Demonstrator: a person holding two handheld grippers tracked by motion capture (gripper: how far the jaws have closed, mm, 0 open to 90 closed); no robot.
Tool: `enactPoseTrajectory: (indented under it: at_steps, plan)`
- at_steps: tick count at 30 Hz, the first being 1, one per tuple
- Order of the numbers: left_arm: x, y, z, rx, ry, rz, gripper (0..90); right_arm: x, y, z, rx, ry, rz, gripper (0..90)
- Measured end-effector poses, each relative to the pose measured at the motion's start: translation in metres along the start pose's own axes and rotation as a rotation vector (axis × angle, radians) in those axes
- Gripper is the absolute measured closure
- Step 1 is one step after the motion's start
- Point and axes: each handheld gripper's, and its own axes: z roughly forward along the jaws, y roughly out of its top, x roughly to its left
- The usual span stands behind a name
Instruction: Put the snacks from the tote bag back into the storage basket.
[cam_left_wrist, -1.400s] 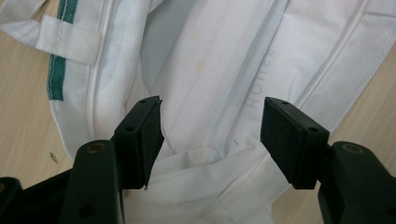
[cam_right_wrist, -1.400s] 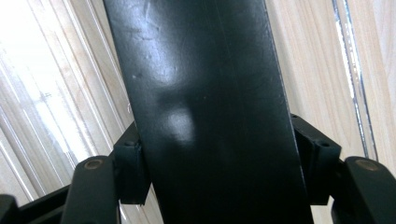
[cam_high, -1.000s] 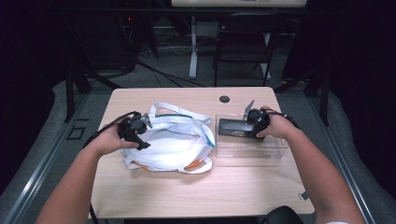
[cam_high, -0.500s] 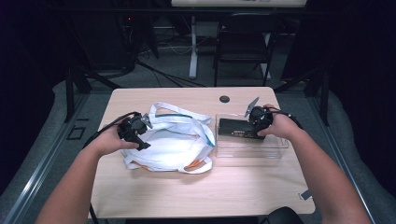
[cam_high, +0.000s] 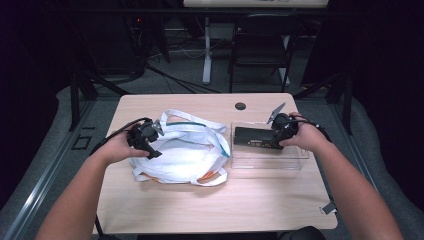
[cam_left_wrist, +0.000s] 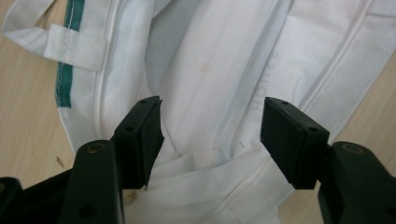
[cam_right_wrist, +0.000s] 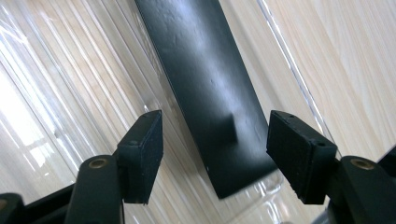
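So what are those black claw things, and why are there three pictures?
They are tools a person squeezes to grab things. The big picture looks down from above the table. The left hand-held gripper is over a white cloth bag. The right hand-held gripper is over a black flat box lying in a clear plastic tray. The other two pictures come from small cameras riding on each tool. Both tools are open, so nothing is held.

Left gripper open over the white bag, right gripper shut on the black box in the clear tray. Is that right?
Not quite. The right gripper is open, its jaws standing apart on either side of the black box in the clear tray, as the right gripper view shows. The left gripper is indeed open over the white bag.
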Motion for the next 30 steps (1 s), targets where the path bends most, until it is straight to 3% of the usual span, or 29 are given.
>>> enactPoseTrajectory:
  at_steps: [8, 9, 13, 15, 19, 24, 25, 30]
  plan:
    - [0.001, 0.005, 0.006, 0.001, -0.008, 0.016, 38.2, 0.0, -0.017, 0.001, 0.019, -0.004, 0.072, 35.3]
    - [0.001, 0.006, 0.007, 0.009, -0.009, 0.021, 38.3, -0.001, -0.021, 0.001, 0.042, -0.002, 0.073, 35.3]
    - [0.001, 0.006, 0.01, 0.009, -0.011, 0.019, 38.3, 0.0, -0.029, 0.007, 0.034, -0.003, 0.114, 35.4]
    - [0.001, 0.006, 0.01, 0.009, -0.012, 0.019, 38.3, -0.001, -0.029, 0.006, 0.057, 0.002, 0.099, 35.4]
    - [0.001, 0.004, 0.012, 0.011, -0.014, 0.017, 38.3, 0.0, -0.031, 0.012, 0.044, -0.008, 0.124, 34.9]
    - [0.001, 0.003, 0.012, 0.009, -0.015, 0.014, 38.3, -0.002, -0.029, 0.011, 0.068, -0.017, 0.117, 35.2]
    - [0.001, 0.002, 0.012, 0.008, -0.015, 0.012, 38.3, -0.001, -0.03, 0.013, 0.049, -0.029, 0.141, 35.2]
    - [0.001, 0.001, 0.012, 0.012, -0.018, 0.01, 38.3, -0.003, -0.029, 0.014, 0.062, -0.027, 0.158, 33.3]
